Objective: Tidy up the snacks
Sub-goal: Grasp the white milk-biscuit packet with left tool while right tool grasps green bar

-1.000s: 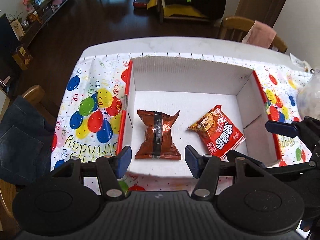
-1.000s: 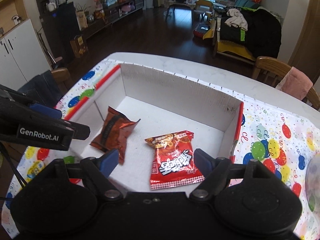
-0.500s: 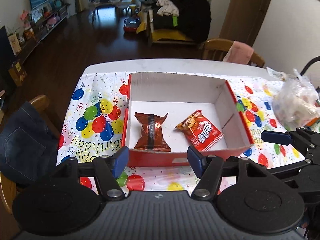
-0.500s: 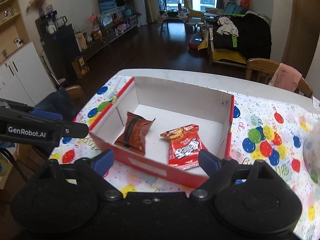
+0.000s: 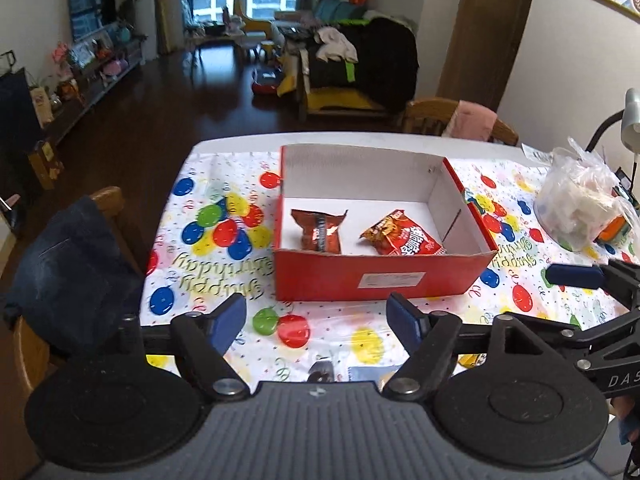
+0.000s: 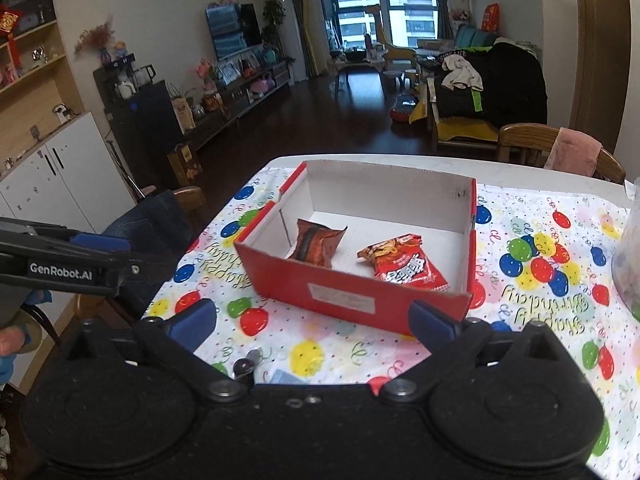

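Observation:
A red cardboard box (image 5: 380, 276) with a white inside stands on the balloon tablecloth; it also shows in the right wrist view (image 6: 352, 292). Inside lie a dark brown snack packet (image 5: 318, 230) (image 6: 318, 242) on the left and a red snack packet (image 5: 402, 238) (image 6: 404, 264) on the right. My left gripper (image 5: 318, 320) is open and empty, held back before the box's near wall. My right gripper (image 6: 312, 324) is open and empty, also short of the box. A few small items (image 5: 320, 372) (image 6: 246, 364) lie at the near table edge, partly hidden by the grippers.
A clear plastic bag (image 5: 580, 204) with white contents sits at the table's right. Wooden chairs stand at the left (image 5: 80, 248) with a denim garment and at the far side (image 5: 452, 120) with a pink cloth. The table's far edge (image 5: 360, 138) drops to dark floor.
Both grippers have pulled back and up from over the box to the near side of the table. The two packets stay in the box. Both grippers stay open.

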{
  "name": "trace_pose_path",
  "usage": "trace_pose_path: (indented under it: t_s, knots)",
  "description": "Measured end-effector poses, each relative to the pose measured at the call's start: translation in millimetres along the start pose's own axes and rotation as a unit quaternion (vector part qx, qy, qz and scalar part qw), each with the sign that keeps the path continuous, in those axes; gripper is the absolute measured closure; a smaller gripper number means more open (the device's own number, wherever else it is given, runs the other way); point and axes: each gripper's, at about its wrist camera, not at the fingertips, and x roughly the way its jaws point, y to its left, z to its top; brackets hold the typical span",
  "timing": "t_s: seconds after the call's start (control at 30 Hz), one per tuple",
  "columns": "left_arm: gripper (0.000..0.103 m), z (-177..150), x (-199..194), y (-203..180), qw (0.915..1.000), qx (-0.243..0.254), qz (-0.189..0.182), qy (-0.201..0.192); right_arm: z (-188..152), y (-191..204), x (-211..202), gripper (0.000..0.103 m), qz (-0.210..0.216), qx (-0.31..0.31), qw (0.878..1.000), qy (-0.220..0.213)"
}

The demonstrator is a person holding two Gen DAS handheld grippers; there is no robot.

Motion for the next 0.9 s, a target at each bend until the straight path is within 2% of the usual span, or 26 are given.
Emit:
trace_pose_path:
  t_s: [0.13, 0.3, 0.5, 0.7, 0.9]
  knots:
    - [0.022, -18, -11, 7, 0.9998, -0.005, 0.008, -0.015, -20, 8, -2, 0.0, -0.007, -0.005, 1.0, 0.001]
    - [0.021, -41, -9, 12, 0.9999, -0.003, 0.016, 0.003, -47, 15, 5, 0.0, -0.018, -0.005, 1.0, 0.024]
    - [0.021, -71, 10, 26, 0.997, -0.042, 0.021, 0.061, -79, 21, 14, 0.0, -0.029, -0.006, 0.998, 0.051]
    - [0.021, -102, 32, 33, 0.9907, -0.061, 0.035, 0.117, -104, 23, 32, 0.0, -0.04, -0.011, 0.995, 0.094]
    - [0.021, -124, 51, 38, 0.9833, -0.082, 0.048, 0.155, -125, 27, 57, 0.001, -0.065, -0.03, 0.988, 0.136]
